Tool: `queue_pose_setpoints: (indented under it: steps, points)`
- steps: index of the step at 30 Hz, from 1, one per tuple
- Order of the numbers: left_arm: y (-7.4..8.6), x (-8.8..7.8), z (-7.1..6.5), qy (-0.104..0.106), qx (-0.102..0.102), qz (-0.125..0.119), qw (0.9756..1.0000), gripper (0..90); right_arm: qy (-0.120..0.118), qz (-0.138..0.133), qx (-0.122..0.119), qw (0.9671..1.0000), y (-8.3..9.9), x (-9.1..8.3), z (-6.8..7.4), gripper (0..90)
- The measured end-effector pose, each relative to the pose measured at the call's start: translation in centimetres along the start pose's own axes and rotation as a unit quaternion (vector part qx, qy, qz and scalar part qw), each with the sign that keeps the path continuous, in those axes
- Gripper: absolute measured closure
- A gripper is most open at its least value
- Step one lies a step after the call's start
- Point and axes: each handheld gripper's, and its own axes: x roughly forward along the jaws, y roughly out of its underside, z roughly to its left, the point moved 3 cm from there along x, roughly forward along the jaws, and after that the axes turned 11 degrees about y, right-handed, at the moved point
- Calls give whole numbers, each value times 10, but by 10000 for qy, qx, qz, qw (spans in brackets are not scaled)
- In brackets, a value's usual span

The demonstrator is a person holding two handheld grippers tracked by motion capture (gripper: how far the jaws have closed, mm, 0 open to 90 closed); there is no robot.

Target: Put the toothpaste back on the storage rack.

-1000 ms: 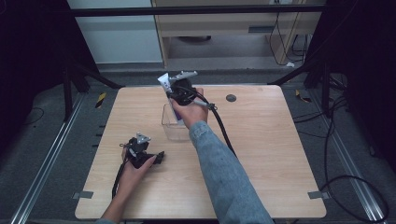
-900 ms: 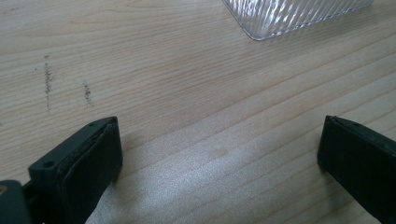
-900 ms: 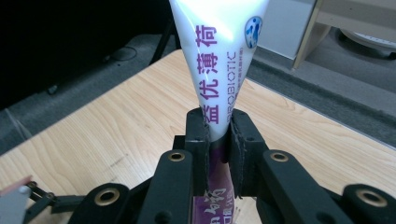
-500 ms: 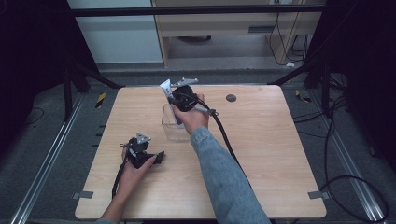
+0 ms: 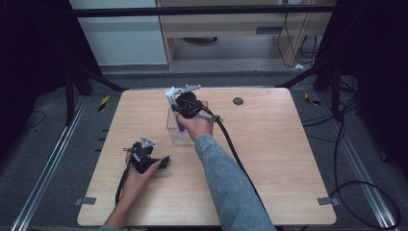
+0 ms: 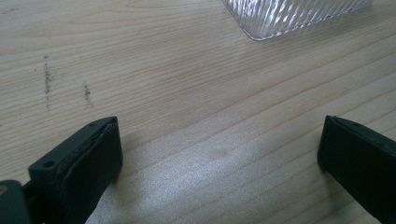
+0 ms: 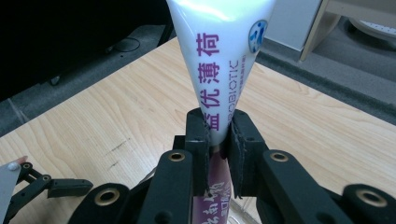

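The right hand-held gripper [image 7: 218, 140] pinches a tube [image 7: 224, 70] over the cup [image 5: 174, 127]; lower it straight. The left hand-held gripper [image 6: 219, 158] gapes empty on the bench [image 6: 187, 93].

1. The tube [image 7: 219, 60], upper centre of the right gripper view, is white with purple characters and grey "PROBIOTIC" lettering, plus a small blue round mark; its lower end turns purple
2. The right gripper [image 7: 218, 135], below it, is black
3. The clear container [image 6: 299, 14], upper right of the left gripper view, has a ribbed pattern
4. The table [image 5: 269, 159] is pale wood with fine grain lines
5. The sleeve [image 5: 231, 192], lower centre of the high view, is grey-blue
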Motion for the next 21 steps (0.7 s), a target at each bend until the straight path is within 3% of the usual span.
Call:
queue_pose_setpoints:
  steps: [21]
  points:
    - [0, 0, 0, 1, 9, 10, 10000, 0, 9, 243, 8, 9997, 7, 2, -5, 797]
